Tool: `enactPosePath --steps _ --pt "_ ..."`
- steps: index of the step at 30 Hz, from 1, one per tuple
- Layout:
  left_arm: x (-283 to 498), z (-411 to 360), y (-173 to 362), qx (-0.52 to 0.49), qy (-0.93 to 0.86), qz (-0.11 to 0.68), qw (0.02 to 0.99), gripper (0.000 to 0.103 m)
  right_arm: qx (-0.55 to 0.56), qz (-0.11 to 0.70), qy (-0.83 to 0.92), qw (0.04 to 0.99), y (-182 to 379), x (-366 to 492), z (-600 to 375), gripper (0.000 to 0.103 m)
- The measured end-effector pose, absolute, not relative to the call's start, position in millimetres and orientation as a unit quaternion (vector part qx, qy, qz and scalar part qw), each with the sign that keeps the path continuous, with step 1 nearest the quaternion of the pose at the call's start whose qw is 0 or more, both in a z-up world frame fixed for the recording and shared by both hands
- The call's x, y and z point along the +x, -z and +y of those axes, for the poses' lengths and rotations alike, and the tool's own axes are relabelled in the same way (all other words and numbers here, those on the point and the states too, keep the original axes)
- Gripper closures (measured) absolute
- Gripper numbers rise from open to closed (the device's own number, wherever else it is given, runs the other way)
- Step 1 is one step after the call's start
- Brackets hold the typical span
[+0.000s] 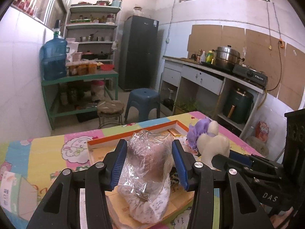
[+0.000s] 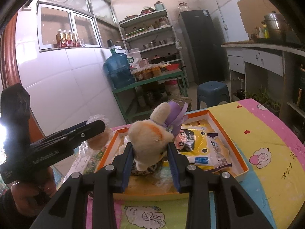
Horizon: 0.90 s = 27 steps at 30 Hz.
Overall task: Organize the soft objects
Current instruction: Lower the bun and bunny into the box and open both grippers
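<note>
Left wrist view is showing the left gripper (image 1: 149,159) squeezing a plastic-wrapped soft toy (image 1: 146,173), and the right gripper (image 2: 150,161) is squeezing a cream plush toy (image 2: 150,139) over the orange-rimmed box (image 2: 226,131).

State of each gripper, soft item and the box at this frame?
Left gripper: shut on the plastic-wrapped soft item, held over the box.
Right gripper: shut on the cream plush toy, held upright.
Orange-rimmed box: open, holding a yellow packet.
</note>
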<state>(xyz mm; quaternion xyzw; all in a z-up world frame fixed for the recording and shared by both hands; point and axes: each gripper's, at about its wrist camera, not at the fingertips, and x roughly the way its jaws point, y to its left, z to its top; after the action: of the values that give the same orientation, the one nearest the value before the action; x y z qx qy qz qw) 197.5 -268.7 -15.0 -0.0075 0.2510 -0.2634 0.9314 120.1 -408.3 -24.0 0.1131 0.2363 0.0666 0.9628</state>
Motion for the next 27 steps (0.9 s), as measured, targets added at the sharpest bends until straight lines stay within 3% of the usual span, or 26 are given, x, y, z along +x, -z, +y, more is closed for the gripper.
enactPosePath --steps 27 --pt "259 -315 81 -0.006 0.27 0.327 0.906 0.053 0.124 0.283 -0.068 0.949 60 160 -419 0.067"
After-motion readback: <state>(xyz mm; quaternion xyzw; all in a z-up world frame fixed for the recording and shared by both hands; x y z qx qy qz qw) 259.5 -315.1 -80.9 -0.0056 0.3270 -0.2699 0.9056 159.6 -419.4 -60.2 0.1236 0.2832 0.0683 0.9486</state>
